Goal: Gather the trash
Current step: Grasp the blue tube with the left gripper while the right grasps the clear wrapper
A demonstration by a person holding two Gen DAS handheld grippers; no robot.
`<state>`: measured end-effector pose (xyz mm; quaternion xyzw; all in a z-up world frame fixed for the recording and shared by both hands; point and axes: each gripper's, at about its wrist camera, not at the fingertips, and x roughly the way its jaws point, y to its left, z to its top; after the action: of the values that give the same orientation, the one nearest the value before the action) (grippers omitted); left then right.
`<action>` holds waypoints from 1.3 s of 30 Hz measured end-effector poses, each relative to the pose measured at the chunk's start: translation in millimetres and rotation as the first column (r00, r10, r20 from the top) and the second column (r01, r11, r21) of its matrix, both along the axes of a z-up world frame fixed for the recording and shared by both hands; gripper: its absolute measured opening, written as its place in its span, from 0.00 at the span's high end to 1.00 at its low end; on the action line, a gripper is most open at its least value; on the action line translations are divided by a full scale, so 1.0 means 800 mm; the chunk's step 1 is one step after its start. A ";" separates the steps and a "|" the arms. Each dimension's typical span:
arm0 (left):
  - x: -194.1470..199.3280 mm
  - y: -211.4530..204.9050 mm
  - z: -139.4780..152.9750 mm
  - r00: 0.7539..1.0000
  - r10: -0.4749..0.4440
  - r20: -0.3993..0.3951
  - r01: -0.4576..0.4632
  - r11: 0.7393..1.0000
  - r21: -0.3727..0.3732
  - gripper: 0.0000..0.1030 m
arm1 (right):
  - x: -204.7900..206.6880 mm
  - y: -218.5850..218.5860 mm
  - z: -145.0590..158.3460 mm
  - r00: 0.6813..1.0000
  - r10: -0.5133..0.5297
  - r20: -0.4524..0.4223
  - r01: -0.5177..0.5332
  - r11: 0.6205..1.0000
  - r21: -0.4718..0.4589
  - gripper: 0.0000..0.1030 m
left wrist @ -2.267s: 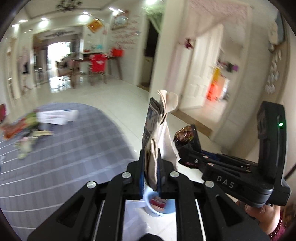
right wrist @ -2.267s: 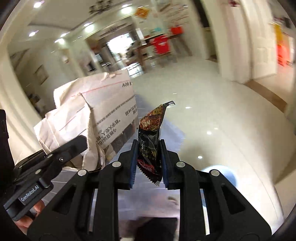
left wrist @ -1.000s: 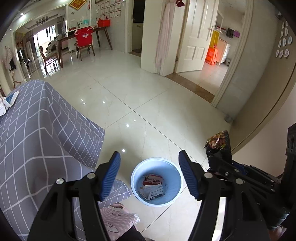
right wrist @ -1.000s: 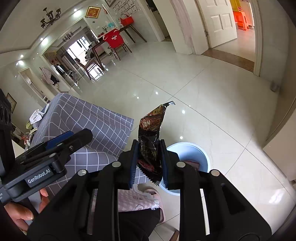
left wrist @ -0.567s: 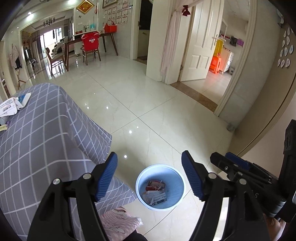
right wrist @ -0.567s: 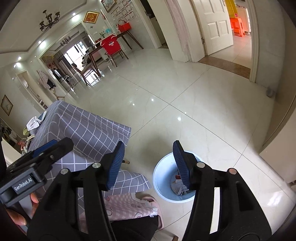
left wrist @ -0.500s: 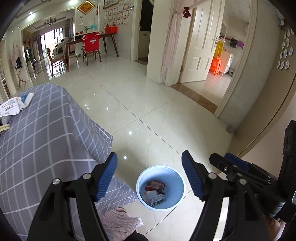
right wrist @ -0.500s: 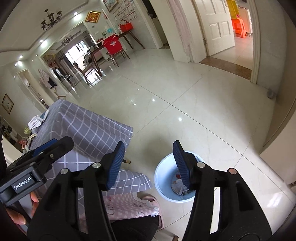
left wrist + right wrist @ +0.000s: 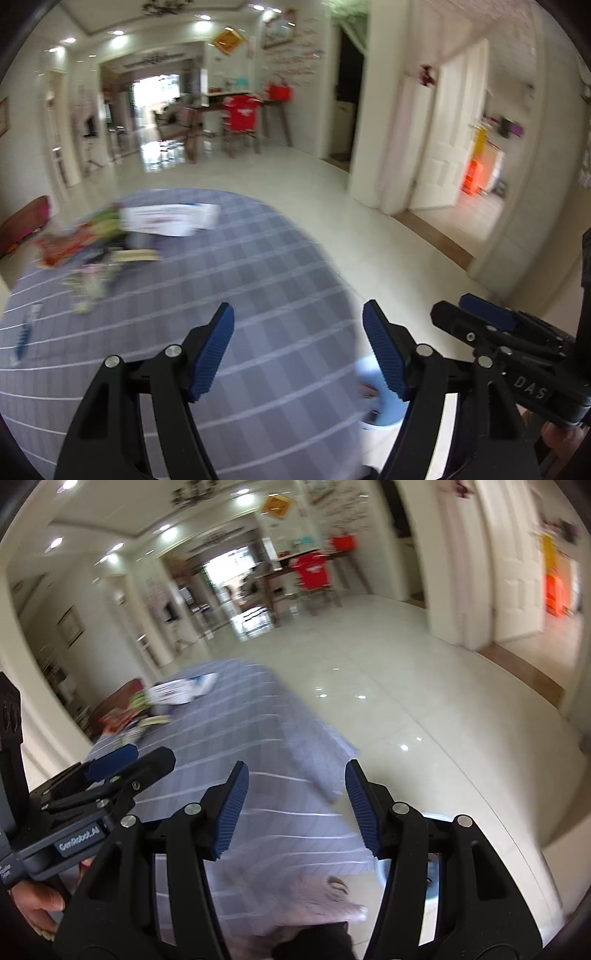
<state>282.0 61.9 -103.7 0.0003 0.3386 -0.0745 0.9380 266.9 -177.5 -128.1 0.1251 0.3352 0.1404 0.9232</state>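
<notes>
My left gripper (image 9: 297,350) is open and empty above the near part of the grey checked tablecloth (image 9: 229,295). My right gripper (image 9: 295,806) is open and empty, over the cloth's right edge; it also shows in the left wrist view (image 9: 476,317). Blurred trash lies at the table's far left: a white paper package (image 9: 168,219), colourful wrappers (image 9: 81,236) and small scraps (image 9: 86,286). The same pile shows in the right wrist view (image 9: 147,709). The light blue bin (image 9: 384,402) sits on the floor by the table's right edge, partly hidden behind my fingers; it also shows in the right wrist view (image 9: 434,867).
Glossy white tile floor (image 9: 424,709) stretches to the right. A dining table with a red chair (image 9: 240,114) stands far back. White doors and an orange stool (image 9: 474,171) are at the right. A pink-clothed knee (image 9: 314,897) is below my right gripper.
Both grippers have swung up and left from the bin toward the table top. The views are now motion-blurred. Both stay open and empty after the wrappers dropped into the bin.
</notes>
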 end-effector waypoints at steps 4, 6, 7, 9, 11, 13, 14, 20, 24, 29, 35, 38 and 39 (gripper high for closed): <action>-0.008 0.096 0.008 0.993 0.119 0.011 -0.119 0.993 0.000 0.31 | 0.010 0.085 0.014 0.993 0.115 0.019 -0.114 0.993 -0.025 0.48; -0.011 0.138 0.010 0.984 0.179 0.012 -0.179 0.984 0.001 0.31 | 0.017 0.133 0.018 0.985 0.172 0.024 -0.171 0.984 -0.049 0.48; -0.013 0.166 0.009 0.976 0.219 0.010 -0.219 0.976 0.007 0.31 | 0.019 0.151 0.018 0.981 0.193 0.026 -0.192 0.980 -0.057 0.48; -0.017 0.211 0.003 0.958 0.285 0.007 -0.285 0.958 0.014 0.31 | 0.026 0.197 0.020 0.969 0.245 0.023 -0.243 0.967 -0.079 0.48; -0.023 0.260 -0.007 0.939 0.343 -0.007 -0.342 0.939 0.016 0.31 | 0.035 0.242 0.019 0.955 0.297 0.017 -0.294 0.950 -0.101 0.48; -0.027 0.299 -0.015 0.921 0.389 -0.025 -0.389 0.921 0.009 0.31 | 0.042 0.276 0.017 0.943 0.333 0.004 -0.331 0.936 -0.120 0.48; -0.029 0.316 -0.020 0.913 0.406 -0.033 -0.406 0.914 0.005 0.31 | 0.048 0.293 0.016 0.935 0.355 -0.005 -0.353 0.927 -0.125 0.48; -0.023 0.370 -0.048 0.898 0.431 -0.090 -0.433 0.901 0.002 0.31 | 0.073 0.378 0.002 0.901 0.433 -0.040 -0.433 0.885 -0.170 0.48; -0.006 0.388 -0.060 0.898 0.418 -0.138 -0.422 0.906 -0.001 0.35 | 0.093 0.422 -0.007 0.884 0.464 -0.065 -0.466 0.859 -0.213 0.52; 0.010 0.393 -0.064 0.898 0.408 -0.162 -0.406 0.913 0.048 0.61 | 0.121 0.462 -0.026 0.873 0.474 -0.110 -0.486 0.836 -0.254 0.59; 0.016 0.397 -0.071 0.902 0.387 -0.191 -0.385 0.922 0.045 0.87 | 0.139 0.490 -0.043 0.875 0.464 -0.140 -0.484 0.818 -0.312 0.66; 0.015 0.399 -0.071 0.908 0.377 -0.183 -0.380 0.925 0.022 0.93 | 0.144 0.500 -0.047 0.871 0.467 -0.149 -0.489 0.805 -0.337 0.80; 0.014 0.399 -0.071 0.908 0.378 -0.181 -0.383 0.924 0.011 0.94 | 0.144 0.501 -0.047 0.872 0.467 -0.145 -0.487 0.801 -0.348 0.89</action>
<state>293.1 381.0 -160.3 -0.0838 0.4143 0.1058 0.9001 382.0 223.6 -165.7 -0.1378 0.4001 0.2983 0.8555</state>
